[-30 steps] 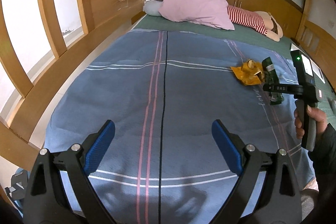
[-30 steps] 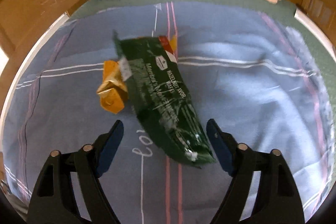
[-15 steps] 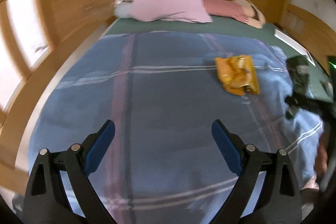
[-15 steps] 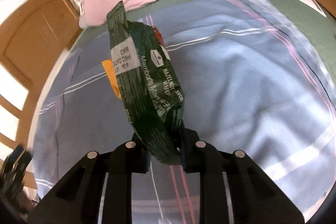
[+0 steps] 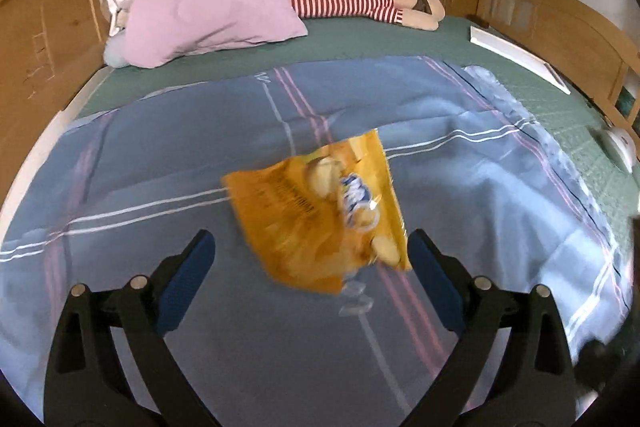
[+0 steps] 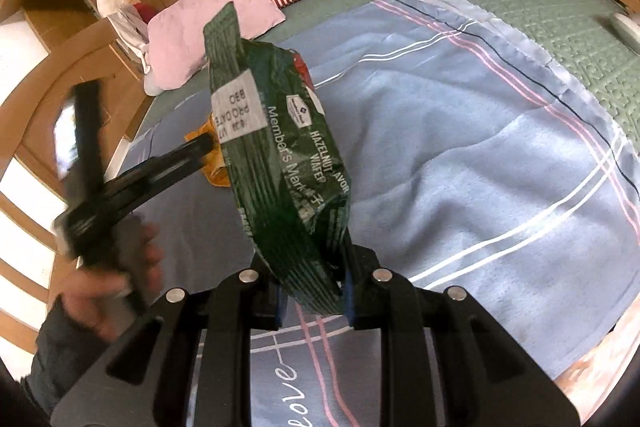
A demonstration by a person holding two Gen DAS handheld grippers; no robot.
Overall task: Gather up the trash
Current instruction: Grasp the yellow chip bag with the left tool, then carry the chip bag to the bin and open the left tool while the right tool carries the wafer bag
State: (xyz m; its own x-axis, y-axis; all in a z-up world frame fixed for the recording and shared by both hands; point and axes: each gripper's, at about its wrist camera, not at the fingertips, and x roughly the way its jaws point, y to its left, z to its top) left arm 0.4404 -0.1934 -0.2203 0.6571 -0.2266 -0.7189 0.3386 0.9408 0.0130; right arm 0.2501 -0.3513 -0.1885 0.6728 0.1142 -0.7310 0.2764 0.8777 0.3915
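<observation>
Green wrapper pinched aloft, orange packet framed for pickup

Nearest, the green wafer wrapper [image 6: 280, 163] is clamped at its lower end by the right gripper [image 6: 312, 301] and stands off the blue blanket [image 6: 460, 155]. The left gripper [image 5: 310, 283] is spread wide, with the orange snack packet [image 5: 316, 215] lying crumpled on the blanket between and just beyond its fingers. Both are judged light, thin and slippery; a raised crinkled edge is best taken. Farther off, a pink pillow [image 5: 208, 11] is seen.

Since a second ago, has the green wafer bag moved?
Yes. The green wafer bag is lifted off the blue blanket, clamped upright in the right hand-held gripper.
</observation>
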